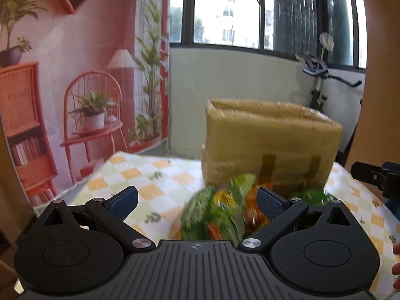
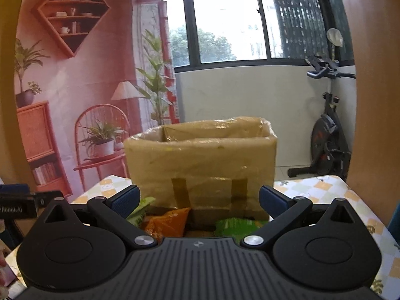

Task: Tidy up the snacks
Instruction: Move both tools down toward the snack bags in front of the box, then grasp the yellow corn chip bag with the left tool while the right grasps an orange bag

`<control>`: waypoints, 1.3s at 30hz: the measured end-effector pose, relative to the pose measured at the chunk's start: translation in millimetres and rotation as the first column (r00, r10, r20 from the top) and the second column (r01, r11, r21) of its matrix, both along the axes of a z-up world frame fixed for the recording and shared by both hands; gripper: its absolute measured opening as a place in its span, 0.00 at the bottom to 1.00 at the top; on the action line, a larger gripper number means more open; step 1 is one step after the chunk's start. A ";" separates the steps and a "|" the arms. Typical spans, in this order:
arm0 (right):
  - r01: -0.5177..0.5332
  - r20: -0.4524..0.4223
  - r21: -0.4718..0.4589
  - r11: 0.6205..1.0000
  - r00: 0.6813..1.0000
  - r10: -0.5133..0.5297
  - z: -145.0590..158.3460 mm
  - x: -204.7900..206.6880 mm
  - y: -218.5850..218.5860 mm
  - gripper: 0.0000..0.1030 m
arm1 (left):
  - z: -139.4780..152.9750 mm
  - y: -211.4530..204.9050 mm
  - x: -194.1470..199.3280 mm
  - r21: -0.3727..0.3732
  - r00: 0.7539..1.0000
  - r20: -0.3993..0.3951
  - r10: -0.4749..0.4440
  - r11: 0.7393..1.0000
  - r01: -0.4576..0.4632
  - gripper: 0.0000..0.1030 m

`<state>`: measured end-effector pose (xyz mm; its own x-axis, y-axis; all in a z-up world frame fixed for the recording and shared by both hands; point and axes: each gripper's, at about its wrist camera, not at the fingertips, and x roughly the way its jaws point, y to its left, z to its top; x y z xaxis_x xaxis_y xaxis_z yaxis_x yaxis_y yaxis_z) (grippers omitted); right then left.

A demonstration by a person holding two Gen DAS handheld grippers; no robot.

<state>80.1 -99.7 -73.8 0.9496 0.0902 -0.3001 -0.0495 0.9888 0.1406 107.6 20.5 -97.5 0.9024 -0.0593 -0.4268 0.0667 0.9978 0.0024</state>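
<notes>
A tape-covered cardboard box (image 1: 270,145) (image 2: 202,165) stands open-topped on the checked tablecloth (image 1: 150,182). In front of it lies a pile of snack bags: a blurred green bag (image 1: 212,215), an orange bag (image 1: 253,212) (image 2: 167,221) and another green bag (image 1: 312,196) (image 2: 237,225). My left gripper (image 1: 197,200) is open just above the pile, with the green bag between its fingers but untouched. My right gripper (image 2: 200,200) is open too, facing the box front, the bags below it. The right gripper's side (image 1: 377,175) shows at the left wrist view's right edge.
A printed backdrop (image 1: 75,87) of orange furniture hangs at the left behind the table. An exercise bike (image 2: 327,135) stands by the wall at the back right under the window. A brown panel (image 2: 375,100) borders the right. Tablecloth (image 2: 350,192) extends right of the box.
</notes>
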 end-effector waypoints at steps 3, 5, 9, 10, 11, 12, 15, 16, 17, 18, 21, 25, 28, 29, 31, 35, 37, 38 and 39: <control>0.019 -0.025 0.006 1.000 1.000 -0.018 -9.1 -1.8 -0.6 1.00 | -14.8 -0.3 -1.9 -0.007 0.999 -0.040 -0.006 1.000 0.006 0.99; 0.015 -0.058 0.005 1.000 0.998 -0.015 -17.4 -3.2 -1.0 1.00 | -25.4 -2.5 -5.0 -0.010 0.998 -0.062 -0.014 1.000 0.013 0.99; 0.038 -0.093 -0.031 0.999 0.995 -0.041 -33.4 -6.5 3.4 0.98 | -44.6 -13.5 -7.8 0.017 0.994 -0.105 -0.031 0.999 0.033 0.99; 0.034 -0.100 -0.025 0.999 0.994 -0.036 -37.5 -7.4 3.5 0.97 | -47.9 -15.2 -9.6 0.020 0.993 -0.111 -0.038 0.999 0.041 0.99; 0.032 -0.108 -0.014 0.999 0.994 -0.034 -42.1 -8.1 2.8 0.96 | -51.0 -17.2 -12.2 0.020 0.993 -0.111 -0.044 0.999 0.047 0.99; 0.030 -0.117 -0.004 1.000 0.993 -0.031 -46.0 -8.3 2.1 0.95 | -52.8 -18.5 -13.4 0.017 0.993 -0.110 -0.048 0.999 0.050 0.99; 0.032 -0.149 0.017 0.999 0.988 -0.029 -56.8 -7.9 -1.1 0.92 | -58.0 -18.6 -13.9 0.005 0.992 -0.116 -0.045 0.999 0.046 0.99; 0.039 -0.159 0.024 0.999 0.987 -0.035 -59.9 -7.1 -1.9 0.90 | -58.1 -18.9 -14.1 -0.002 0.991 -0.126 -0.047 0.999 0.047 0.99; 0.046 -0.168 0.030 0.998 0.985 -0.041 -63.6 -6.6 -2.9 0.89 | -60.8 -18.6 -12.6 -0.011 0.989 -0.136 -0.050 0.999 0.049 0.99; 0.050 -0.179 0.038 0.998 0.983 -0.042 -67.1 -6.0 -4.7 0.88 | -63.5 -20.0 -11.7 -0.017 0.988 -0.143 -0.052 0.999 0.050 0.99; 0.048 -0.210 0.057 0.997 0.977 -0.035 -77.0 -4.0 -6.9 0.86 | -71.2 -21.2 -8.6 -0.028 0.984 -0.167 -0.059 0.998 0.055 0.99; 0.047 -0.240 0.070 0.996 0.970 -0.029 -88.3 -1.3 -7.9 0.85 | -78.2 -22.1 -7.3 -0.037 0.983 -0.170 -0.062 0.998 0.056 0.99; 0.051 -0.261 0.083 0.995 0.965 -0.027 -96.5 1.8 -10.6 0.85 | -81.4 -22.5 -5.2 -0.047 0.984 -0.168 -0.064 0.997 0.057 0.99; 0.051 -0.269 0.090 0.995 0.963 -0.025 -99.1 2.5 -11.1 0.85 | -82.4 -22.6 -4.2 -0.051 0.983 -0.170 -0.066 0.997 0.058 0.99; 0.051 -0.282 0.105 0.993 0.959 -0.019 -103.5 4.4 -12.7 0.85 | -84.2 -22.6 -1.6 -0.060 0.982 -0.173 -0.070 0.996 0.060 0.98; 0.050 -0.302 0.128 0.991 0.953 -0.009 -110.2 7.8 -15.6 0.83 | -89.1 -23.1 3.5 -0.078 0.980 -0.186 -0.076 0.995 0.062 0.98; 0.049 -0.306 0.141 0.989 0.952 -0.003 -112.6 8.6 -17.3 0.83 | -92.0 -23.8 6.2 -0.084 0.977 -0.197 -0.082 0.994 0.066 0.98; 0.049 -0.307 0.146 0.988 0.952 -0.001 -113.3 9.0 -17.8 0.83 | -93.8 -24.3 7.6 -0.090 0.976 -0.202 -0.086 0.994 0.069 0.98; 0.048 -0.308 0.148 0.988 0.951 0.000 -113.6 9.4 -17.6 0.83 | -95.3 -24.5 9.1 -0.101 0.974 -0.205 -0.092 0.992 0.072 0.98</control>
<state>89.5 -117.3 -187.4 0.8164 0.1357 -0.5614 0.0432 0.9550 0.2936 116.6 -4.0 -192.7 0.7841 -0.1774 -0.5948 0.1378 0.9841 -0.1119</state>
